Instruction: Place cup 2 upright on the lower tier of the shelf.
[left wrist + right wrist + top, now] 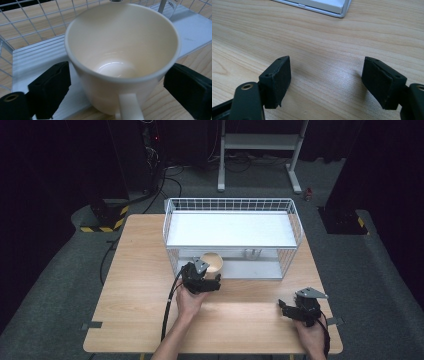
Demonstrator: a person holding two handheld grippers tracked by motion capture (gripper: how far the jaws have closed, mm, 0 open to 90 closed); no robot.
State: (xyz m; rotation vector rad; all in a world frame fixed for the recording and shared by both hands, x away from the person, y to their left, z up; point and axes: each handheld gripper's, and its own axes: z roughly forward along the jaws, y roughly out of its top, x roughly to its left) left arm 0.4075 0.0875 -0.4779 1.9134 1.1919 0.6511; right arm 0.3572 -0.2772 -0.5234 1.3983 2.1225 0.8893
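Cup (pixel 120 57) handle, seen from left tool (pixel 120 87), faces it.

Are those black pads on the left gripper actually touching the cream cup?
Apart. The left gripper view shows gaps between both pads and the cup.

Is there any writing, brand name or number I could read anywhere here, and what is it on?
Small white tag hanging in the wire rack behind the cream cup: dark print, too blurred and cropped to read.
No legible text anywhere else.
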